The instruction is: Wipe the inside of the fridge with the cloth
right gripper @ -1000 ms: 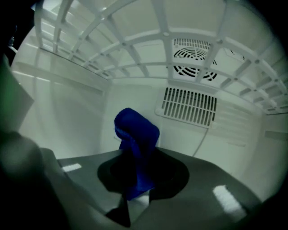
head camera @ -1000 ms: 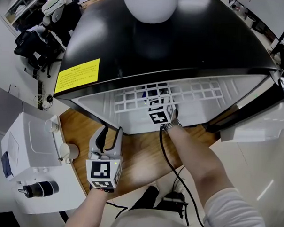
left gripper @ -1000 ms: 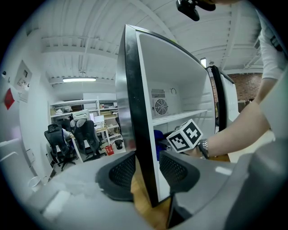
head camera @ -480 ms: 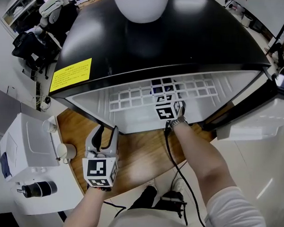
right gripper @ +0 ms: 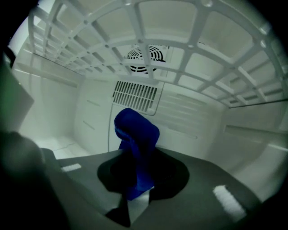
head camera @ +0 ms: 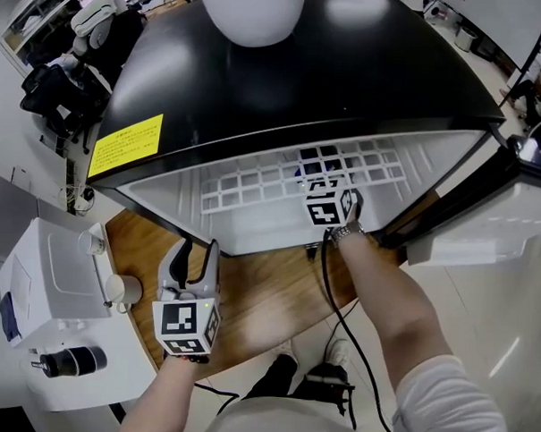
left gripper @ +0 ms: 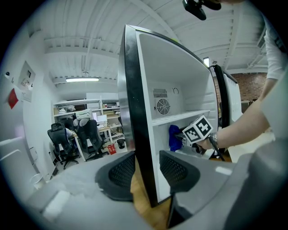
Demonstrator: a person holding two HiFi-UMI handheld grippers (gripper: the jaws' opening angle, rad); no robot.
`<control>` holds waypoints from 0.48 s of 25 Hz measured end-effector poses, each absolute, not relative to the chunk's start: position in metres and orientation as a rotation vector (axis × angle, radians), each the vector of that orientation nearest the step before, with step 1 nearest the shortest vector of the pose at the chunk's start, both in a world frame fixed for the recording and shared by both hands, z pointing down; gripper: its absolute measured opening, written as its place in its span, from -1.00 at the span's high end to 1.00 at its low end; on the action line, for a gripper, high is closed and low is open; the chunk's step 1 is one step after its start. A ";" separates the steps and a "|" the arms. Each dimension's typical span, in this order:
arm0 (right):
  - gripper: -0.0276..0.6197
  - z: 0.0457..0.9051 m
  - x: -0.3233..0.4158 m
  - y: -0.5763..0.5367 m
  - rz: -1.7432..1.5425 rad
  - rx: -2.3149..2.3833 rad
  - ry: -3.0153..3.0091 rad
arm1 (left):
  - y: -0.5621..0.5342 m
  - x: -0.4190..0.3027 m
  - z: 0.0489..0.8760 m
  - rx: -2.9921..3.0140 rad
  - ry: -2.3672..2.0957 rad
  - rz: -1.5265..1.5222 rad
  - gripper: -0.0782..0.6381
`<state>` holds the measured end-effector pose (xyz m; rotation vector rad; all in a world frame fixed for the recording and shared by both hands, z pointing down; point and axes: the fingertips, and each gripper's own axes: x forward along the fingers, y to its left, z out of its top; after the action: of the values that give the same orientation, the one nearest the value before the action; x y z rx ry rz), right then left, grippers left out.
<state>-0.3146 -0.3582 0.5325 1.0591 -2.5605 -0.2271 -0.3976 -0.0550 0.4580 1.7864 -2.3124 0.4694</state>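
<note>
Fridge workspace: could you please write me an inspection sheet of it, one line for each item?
surface: wooden surface under the fridge.
job's things: blue cloth inside the open fridge.
clutter: white machine and cup at left.
grippers: right gripper shut on the blue cloth; left gripper open, empty.
cables: black cable runs from the right gripper.
surroundings: office chairs behind.

i was in an office-like lab: black desk chairs (left gripper: 61, 143) and cluttered desks (left gripper: 109, 129) stood under a strip light (left gripper: 82, 80) on the bare white ceiling (left gripper: 85, 42), and a white machine (head camera: 57, 286) sat beside the fridge (head camera: 348, 89).
</note>
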 end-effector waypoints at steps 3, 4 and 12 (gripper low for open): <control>0.70 0.533 -0.305 -0.365 -0.227 1.085 -2.542 | -0.055 -0.398 0.458 1.781 -2.318 0.471 0.31; 0.70 0.533 -0.302 -0.368 -0.224 1.095 -2.535 | -0.055 -0.398 0.458 1.779 -2.318 0.472 0.31; 0.70 0.535 -0.281 -0.384 -0.204 1.190 -2.462 | -0.056 -0.398 0.458 1.765 -2.323 0.474 0.31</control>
<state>-0.2807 -0.3836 0.5354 1.1895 -2.4619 -0.2037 -0.3978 -0.0556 0.4582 1.7646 -2.3231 0.4740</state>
